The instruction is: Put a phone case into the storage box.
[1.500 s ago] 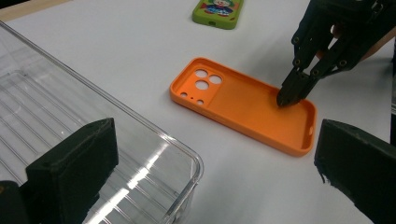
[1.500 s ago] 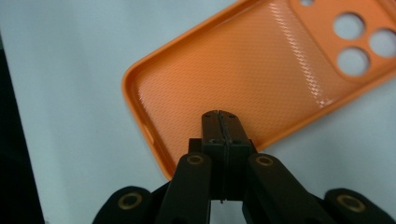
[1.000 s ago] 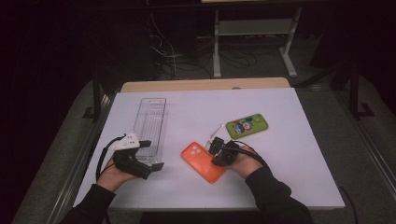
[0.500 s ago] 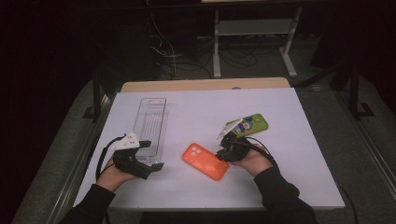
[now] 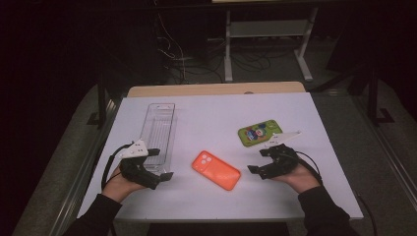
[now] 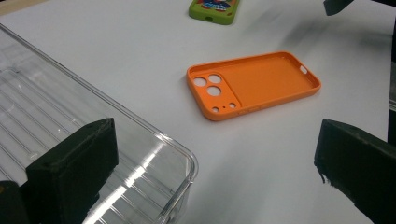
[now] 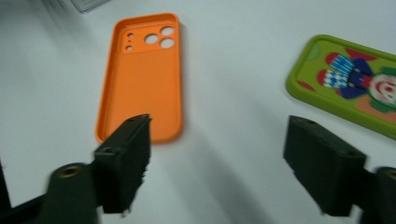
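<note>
- The orange phone case (image 5: 216, 170) lies free mid-table; the right gripper (image 5: 260, 161), jaws just opened wide and empty, sits beside it.
- The green case (image 5: 259, 132) and clear tray (image 5: 158, 133) wait; the left gripper (image 5: 163, 164) stands wide, empty.

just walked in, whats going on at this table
A person works a gripper in each hand over a white table. The right gripper, jaws just opened and empty, sits between the orange phone case and the green one. The left gripper rests open at the clear tray.
</note>
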`<control>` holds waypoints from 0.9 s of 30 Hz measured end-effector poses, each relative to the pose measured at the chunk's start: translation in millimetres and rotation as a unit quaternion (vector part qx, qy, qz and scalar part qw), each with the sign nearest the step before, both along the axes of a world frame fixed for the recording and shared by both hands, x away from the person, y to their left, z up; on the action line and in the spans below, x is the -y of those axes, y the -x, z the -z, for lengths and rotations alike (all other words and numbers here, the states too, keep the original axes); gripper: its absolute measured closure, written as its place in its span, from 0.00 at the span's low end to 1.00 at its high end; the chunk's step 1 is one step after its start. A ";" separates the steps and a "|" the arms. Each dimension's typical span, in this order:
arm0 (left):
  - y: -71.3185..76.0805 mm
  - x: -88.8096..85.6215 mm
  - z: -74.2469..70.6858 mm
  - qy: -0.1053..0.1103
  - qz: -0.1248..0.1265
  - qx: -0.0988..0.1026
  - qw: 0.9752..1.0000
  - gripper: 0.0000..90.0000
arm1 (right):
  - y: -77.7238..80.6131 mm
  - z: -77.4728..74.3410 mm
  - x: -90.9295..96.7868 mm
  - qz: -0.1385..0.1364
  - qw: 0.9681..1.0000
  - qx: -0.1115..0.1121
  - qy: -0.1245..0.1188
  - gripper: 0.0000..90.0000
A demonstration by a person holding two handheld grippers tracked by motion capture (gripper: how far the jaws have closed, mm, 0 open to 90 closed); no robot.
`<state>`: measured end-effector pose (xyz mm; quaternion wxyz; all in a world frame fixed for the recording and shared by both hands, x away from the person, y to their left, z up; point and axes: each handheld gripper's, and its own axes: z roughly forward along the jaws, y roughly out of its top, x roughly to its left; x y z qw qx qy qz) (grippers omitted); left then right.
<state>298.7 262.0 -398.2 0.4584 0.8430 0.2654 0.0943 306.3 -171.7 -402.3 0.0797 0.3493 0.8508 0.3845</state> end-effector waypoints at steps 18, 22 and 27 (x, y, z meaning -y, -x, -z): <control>-2.0 5.1 -5.0 -0.003 0.015 0.000 1.000 0.00 | 18.1 23.9 23.2 0.013 1.000 -0.010 -0.016 0.01; -2.1 4.9 -4.8 -0.004 0.018 0.000 1.000 0.00 | 15.4 19.2 23.8 0.021 0.999 -0.025 -0.005 0.01; -1.5 5.2 -5.3 0.007 0.019 -0.005 1.000 0.00 | 13.0 7.7 18.7 0.017 0.999 -0.028 0.015 0.00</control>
